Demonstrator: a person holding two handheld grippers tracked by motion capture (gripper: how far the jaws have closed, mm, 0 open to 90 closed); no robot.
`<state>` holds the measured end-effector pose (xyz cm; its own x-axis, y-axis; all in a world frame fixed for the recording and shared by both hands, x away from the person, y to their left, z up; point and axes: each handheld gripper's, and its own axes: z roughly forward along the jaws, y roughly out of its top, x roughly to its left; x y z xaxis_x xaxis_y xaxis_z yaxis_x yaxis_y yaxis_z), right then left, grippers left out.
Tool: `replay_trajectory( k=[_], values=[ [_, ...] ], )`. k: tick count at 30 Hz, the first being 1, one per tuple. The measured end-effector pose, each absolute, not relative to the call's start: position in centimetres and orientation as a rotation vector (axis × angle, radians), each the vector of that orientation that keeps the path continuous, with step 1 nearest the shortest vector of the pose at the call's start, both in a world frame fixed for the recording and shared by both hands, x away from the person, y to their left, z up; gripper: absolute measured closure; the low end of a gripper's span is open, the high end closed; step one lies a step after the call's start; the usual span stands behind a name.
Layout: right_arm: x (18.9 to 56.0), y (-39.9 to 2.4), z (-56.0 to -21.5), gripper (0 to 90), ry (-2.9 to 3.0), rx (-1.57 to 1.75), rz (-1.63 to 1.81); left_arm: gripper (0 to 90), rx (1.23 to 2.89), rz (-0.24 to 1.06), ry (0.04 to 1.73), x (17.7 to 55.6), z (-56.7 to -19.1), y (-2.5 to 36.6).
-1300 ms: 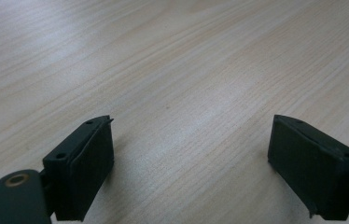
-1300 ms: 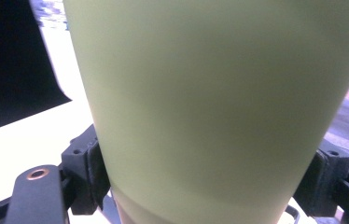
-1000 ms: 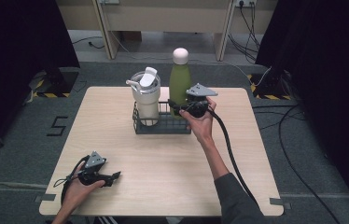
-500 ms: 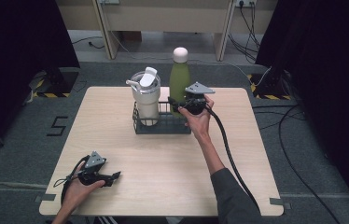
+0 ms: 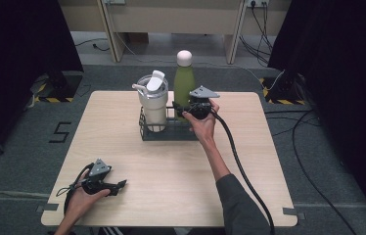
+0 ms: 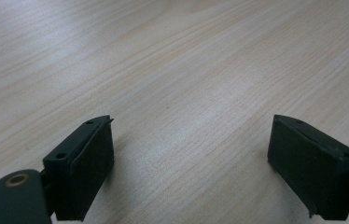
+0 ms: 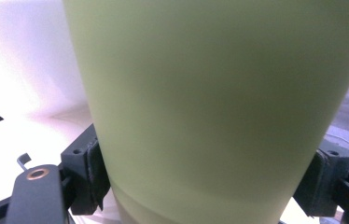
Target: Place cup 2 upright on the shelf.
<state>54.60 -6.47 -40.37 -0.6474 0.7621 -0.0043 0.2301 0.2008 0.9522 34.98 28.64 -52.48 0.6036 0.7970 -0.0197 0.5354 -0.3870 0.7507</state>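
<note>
Pale woodgrain table [image 5: 171,166], smooth green bottle [image 5: 184,88], wire rack [image 5: 164,131]

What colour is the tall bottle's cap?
White, on the green bottle; its cap shows best in the high view.

Legible markings: one
Numeral "5" [image 5: 59,132], dark tape or paint, on the grey floor left of the table.

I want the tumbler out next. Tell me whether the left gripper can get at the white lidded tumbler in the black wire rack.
Probably yes: the left gripper is open and empty, with bare wooden table between it and the white lidded tumbler.
</note>
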Motion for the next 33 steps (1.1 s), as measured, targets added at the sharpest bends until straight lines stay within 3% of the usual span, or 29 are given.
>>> replay_trajectory(
  k=[33],
  values=[
    [55.4,-5.6,-44.2,20.8,2.024,0.957,1.423,13.9,2.085,0.450,1.048,35.0,-52.5,28.6]
  ],
)
